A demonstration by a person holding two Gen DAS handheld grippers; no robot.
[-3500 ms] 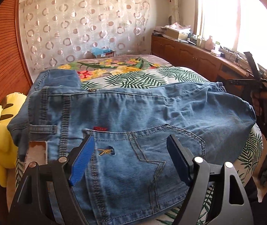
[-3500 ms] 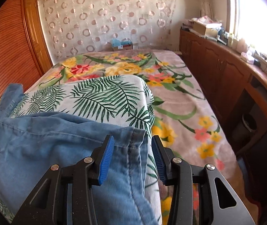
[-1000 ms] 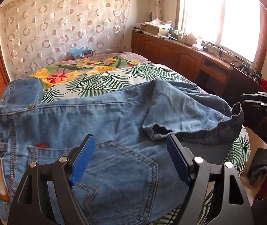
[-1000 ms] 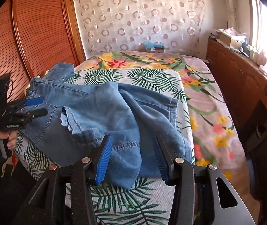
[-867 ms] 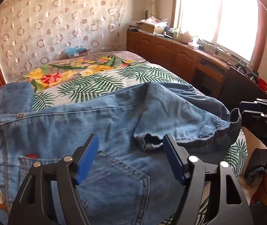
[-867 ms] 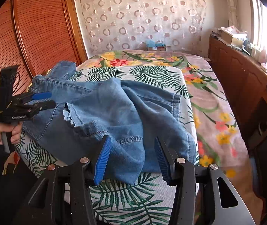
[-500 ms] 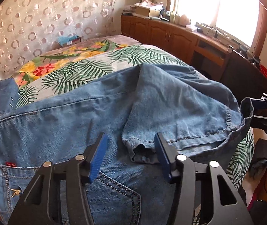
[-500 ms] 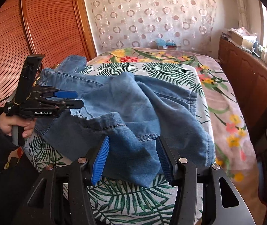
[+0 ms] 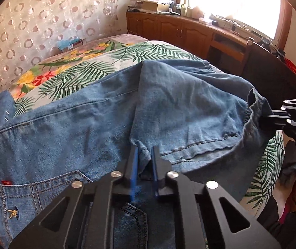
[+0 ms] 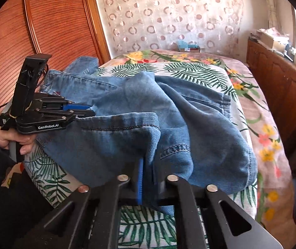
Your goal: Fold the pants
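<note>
Palm-print bedspread [image 9: 81, 76], rumpled denim pants [image 9: 179, 103]

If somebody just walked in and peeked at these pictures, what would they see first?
First, the big rumpled blue denim jeans spread over the near end of the bed, on its leafy green palm-print cover. Next, the two black grippers pinching the jeans' hem: the left gripper at one corner and the right gripper at the other. Behind the bed hangs a pale curtain dotted with rings.
</note>
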